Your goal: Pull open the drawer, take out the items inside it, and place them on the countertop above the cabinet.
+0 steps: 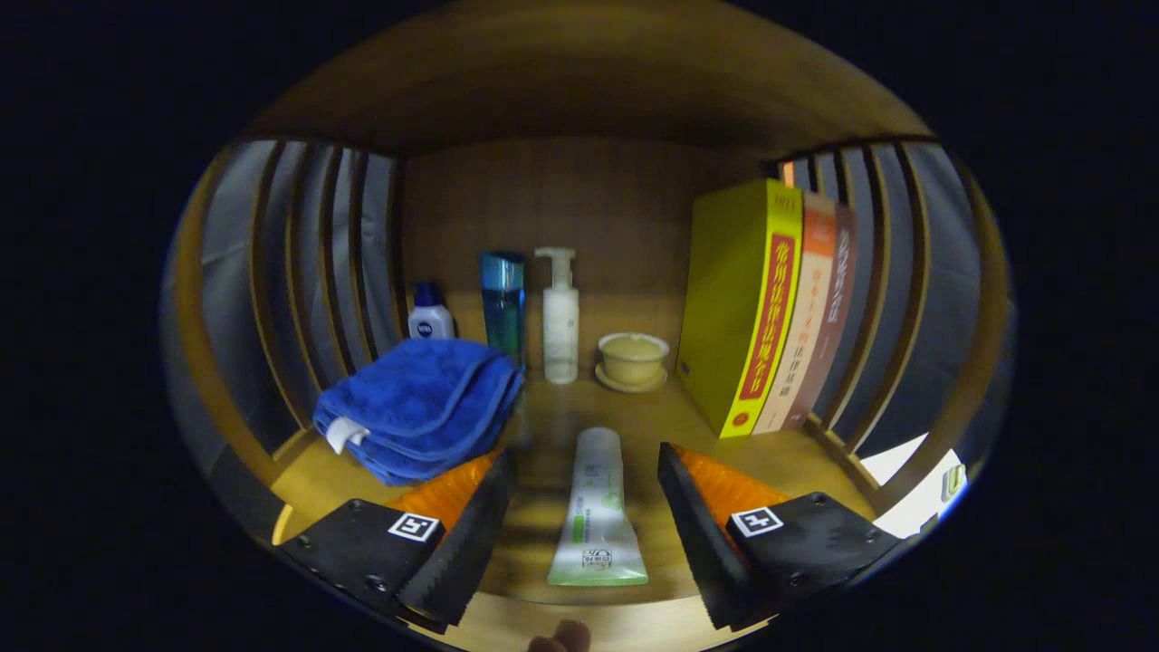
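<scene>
- Two fingers of my gripper stand wide apart, pressing on nothing; the tube lies flat between them on the wooden countertop, crimped end at 6 o'clock, cap end pointing to 12.
- One tube like this should be light and soft, and I judge it squashy in the middle and a bit slick. The stiffer hold would be across the flat crimp or near the shoulder by the cap, not the belly.
- My gripper is held level and low, looking straight along the shelf, fingers straddling the tube without touching it. It reads to me as an item resting on top, not yet gripped.
- At 10 o'clock from the fingers, just beside the left one, sits a folded blue towel: soft, bulky, no hazard.
- At 2 o'clock, three books stand upright against the slatted side.
- Farthest, at 12 o'clock by the back wall, I see a small white bottle, a blue bottle, a pump bottle and a lidded cup on a saucer; that cup looks fragile.
</scene>
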### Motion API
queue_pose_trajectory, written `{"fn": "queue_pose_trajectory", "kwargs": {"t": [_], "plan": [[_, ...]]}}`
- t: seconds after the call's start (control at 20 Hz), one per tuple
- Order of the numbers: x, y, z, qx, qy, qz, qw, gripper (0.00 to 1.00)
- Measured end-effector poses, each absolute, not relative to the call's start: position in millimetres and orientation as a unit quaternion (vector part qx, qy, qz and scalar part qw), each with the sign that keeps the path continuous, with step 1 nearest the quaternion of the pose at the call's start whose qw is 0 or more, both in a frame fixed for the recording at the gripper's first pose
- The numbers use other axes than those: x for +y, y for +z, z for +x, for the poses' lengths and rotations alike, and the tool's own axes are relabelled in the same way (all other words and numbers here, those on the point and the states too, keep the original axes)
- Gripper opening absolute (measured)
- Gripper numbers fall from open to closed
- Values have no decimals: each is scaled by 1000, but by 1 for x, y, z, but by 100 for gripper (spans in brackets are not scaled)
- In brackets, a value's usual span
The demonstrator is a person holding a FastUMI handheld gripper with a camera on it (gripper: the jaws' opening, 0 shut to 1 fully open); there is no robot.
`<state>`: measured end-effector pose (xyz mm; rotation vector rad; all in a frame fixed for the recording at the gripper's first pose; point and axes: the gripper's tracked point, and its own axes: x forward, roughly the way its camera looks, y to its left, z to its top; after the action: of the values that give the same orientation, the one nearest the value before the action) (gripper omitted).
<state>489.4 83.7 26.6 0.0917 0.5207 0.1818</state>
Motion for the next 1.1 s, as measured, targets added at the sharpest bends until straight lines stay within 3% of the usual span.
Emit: {"fn": "queue_pose_trajectory", "kwargs": {"t": [0.55,1.1], "plan": [[46,126,387,150,9,3,989,100],[69,132,283,81,30,42,995,100]]}}
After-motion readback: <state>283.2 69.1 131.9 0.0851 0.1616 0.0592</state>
